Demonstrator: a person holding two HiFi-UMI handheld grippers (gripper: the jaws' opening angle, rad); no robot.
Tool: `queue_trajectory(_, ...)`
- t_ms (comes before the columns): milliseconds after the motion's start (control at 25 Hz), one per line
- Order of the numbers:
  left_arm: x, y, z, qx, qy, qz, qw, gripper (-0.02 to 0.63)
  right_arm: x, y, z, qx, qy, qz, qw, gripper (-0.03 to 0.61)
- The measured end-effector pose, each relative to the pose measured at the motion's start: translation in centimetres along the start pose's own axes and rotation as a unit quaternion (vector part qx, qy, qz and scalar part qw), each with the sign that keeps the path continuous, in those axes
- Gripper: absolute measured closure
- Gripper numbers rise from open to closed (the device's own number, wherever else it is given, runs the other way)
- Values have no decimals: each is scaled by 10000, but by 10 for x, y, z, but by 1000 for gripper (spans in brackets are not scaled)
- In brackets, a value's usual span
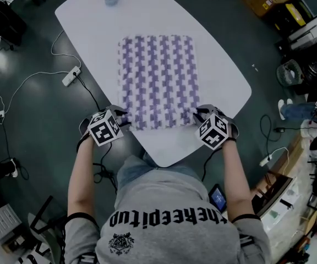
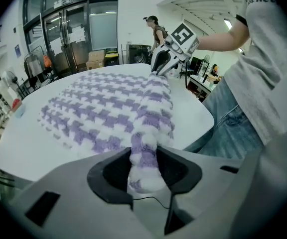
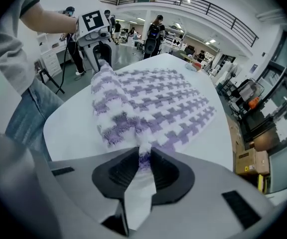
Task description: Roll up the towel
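Towel near edge pinched in both claws — left, right.

The towel is thick, fluffy, nubby cloth; the table top looks hard, smooth and matt.

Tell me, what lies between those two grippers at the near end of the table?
The near edge of the towel, bunched up, running from the left gripper to the right gripper; the head view shows it.
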State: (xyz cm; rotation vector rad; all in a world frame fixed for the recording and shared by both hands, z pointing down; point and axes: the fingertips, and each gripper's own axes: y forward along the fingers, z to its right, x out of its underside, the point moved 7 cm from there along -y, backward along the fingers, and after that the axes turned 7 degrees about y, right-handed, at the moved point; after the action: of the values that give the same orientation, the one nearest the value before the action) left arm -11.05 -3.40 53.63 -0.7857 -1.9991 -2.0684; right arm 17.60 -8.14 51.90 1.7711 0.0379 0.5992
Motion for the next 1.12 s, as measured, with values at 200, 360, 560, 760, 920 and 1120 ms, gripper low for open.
queue_trajectory(200, -4, -1, -11, -113, -7, -46, 9999, 476, -7, 3, 11, 255, -86, 44, 9996, 509)
queue_trajectory(360, -4, 2, -18, -196, -52, -133, 9997, 476, -9, 9, 14, 274, -142, -7, 9995, 511)
queue_trajectory(560, -11, 2, -16, -285, 146, -133, 9994, 473, -5, 13, 16, 268, -181, -18, 9995, 515)
queue_trajectory(760, -21, -26, -6, -806, 429, 159, 9957, 462, -5, -13, 19, 421, 140, 453, 9980, 514)
queue_trajectory(920, -23, -43, -1, -1229, 693, 303, 9895, 462, -13, -30, 12, 413, 147, 894, 9950, 513)
queue_trajectory(1120, -33, -31, 32, -1304, 1189, 102, 9843, 429, -4, -38, -22, 62, -331, 917, 9952, 486)
